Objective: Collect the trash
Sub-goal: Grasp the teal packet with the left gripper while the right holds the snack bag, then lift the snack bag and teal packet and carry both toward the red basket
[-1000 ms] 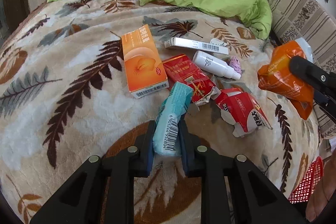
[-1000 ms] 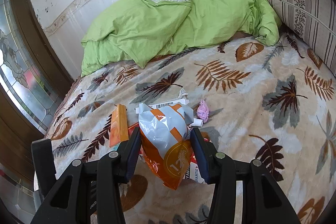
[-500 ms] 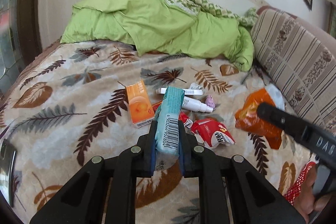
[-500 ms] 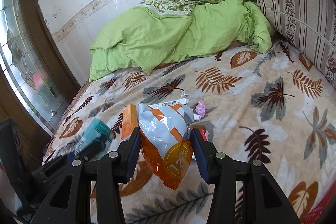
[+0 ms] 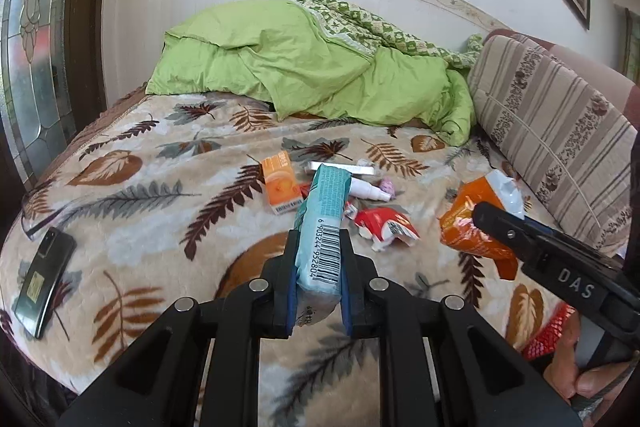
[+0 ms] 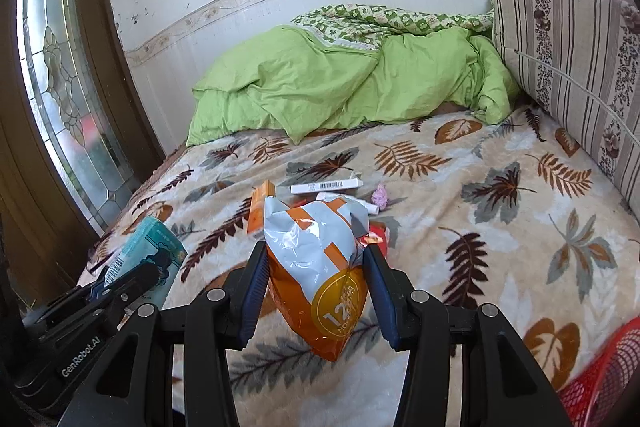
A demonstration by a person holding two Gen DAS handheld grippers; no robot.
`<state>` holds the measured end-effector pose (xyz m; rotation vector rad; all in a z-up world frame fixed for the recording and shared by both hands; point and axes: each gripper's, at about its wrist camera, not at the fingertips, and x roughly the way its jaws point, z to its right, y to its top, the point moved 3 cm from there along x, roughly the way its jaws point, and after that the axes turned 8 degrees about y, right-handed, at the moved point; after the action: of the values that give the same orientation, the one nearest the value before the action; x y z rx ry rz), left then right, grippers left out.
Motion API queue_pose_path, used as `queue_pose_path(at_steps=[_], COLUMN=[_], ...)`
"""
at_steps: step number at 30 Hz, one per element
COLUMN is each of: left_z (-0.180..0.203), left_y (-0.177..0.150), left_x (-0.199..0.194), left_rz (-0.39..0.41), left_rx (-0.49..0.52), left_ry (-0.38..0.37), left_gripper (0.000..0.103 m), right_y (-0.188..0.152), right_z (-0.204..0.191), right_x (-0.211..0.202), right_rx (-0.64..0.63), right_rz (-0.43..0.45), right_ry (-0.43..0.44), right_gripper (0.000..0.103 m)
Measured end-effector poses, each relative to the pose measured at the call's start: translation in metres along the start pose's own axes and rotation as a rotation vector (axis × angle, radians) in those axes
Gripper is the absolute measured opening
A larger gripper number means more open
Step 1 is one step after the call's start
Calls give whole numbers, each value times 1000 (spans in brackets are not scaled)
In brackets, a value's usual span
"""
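My left gripper (image 5: 319, 259) is shut on a teal tissue pack (image 5: 322, 227) with a barcode, held above the bed; it also shows in the right wrist view (image 6: 146, 255). My right gripper (image 6: 316, 267) is shut on an orange and silver snack bag (image 6: 316, 267), also seen in the left wrist view (image 5: 476, 223). On the leaf-print blanket (image 5: 160, 211) lie an orange box (image 5: 280, 187), a red crumpled pack (image 5: 384, 227), a white bottle (image 5: 368, 190), a long white box (image 5: 344, 167) and a pink scrap (image 5: 387, 185).
A black phone (image 5: 44, 287) lies at the blanket's left edge. A red mesh basket (image 6: 600, 383) sits at the bed's near right corner. A green duvet (image 5: 312, 75) is piled at the back and a striped cushion (image 5: 552, 131) stands along the right.
Both grippers have pulled back and up from the trash pile, each keeping its item. The view now takes in the whole bed, the phone and the wall.
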<state>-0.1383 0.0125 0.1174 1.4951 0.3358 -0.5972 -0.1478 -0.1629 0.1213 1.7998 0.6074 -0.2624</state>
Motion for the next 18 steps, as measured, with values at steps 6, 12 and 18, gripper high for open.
queue_pose_path(at_steps=[6,12,18], left_z=[14,29,38], left_y=[-12,-7,9], left_x=[-40,-93,-130], left_rz=[18,77,168], left_rx=[21,44,74], left_ry=[-22,-31,-35], left_gripper=[16,16,16], right_y=[-17,-16,3], right_z=[-3,-13,-20], right_x=[-40,-93,-127], right_rx=[19,29,38], right_rz=[5,53,120], right_ry=[8,21,32], right_gripper=[51,51,51])
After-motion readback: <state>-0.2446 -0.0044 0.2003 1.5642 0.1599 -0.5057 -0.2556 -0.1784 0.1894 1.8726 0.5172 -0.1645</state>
